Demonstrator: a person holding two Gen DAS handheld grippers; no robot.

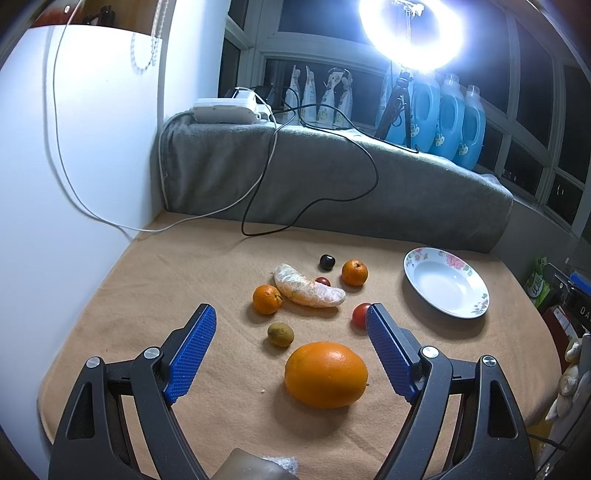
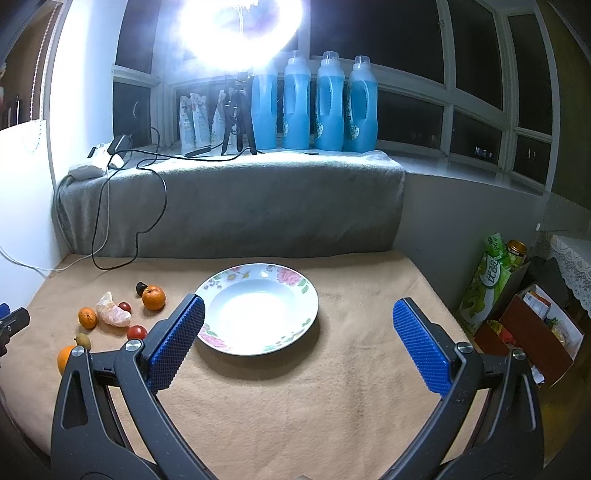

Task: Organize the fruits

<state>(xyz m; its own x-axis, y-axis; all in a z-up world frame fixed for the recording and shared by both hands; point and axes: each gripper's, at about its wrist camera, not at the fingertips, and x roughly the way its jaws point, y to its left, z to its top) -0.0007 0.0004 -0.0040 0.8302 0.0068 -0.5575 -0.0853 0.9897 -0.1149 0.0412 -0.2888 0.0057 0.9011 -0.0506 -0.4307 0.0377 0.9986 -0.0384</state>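
In the left wrist view my left gripper (image 1: 291, 314) is open and empty above the tan cloth. A big orange (image 1: 325, 374) lies between its fingers, near the camera. Beyond it lie a small brown fruit (image 1: 280, 334), two mandarins (image 1: 266, 299) (image 1: 354, 272), a peeled pomelo segment (image 1: 308, 287), two red tomatoes (image 1: 360, 314) (image 1: 323, 281) and a dark plum (image 1: 327, 261). A white flowered plate (image 1: 446, 282) stands empty at the right. In the right wrist view my right gripper (image 2: 299, 310) is open and empty, facing the plate (image 2: 258, 308). The fruits lie to its left, around the mandarin (image 2: 153, 297).
A grey blanket-covered ledge (image 1: 332, 177) runs behind the table, with cables (image 1: 314, 206) trailing onto the cloth. Blue detergent bottles (image 2: 328, 107) and a bright ring light (image 2: 240, 29) stand on the sill. Boxes and cartons (image 2: 517, 314) sit off the table's right edge. A white wall (image 1: 74, 147) is at the left.
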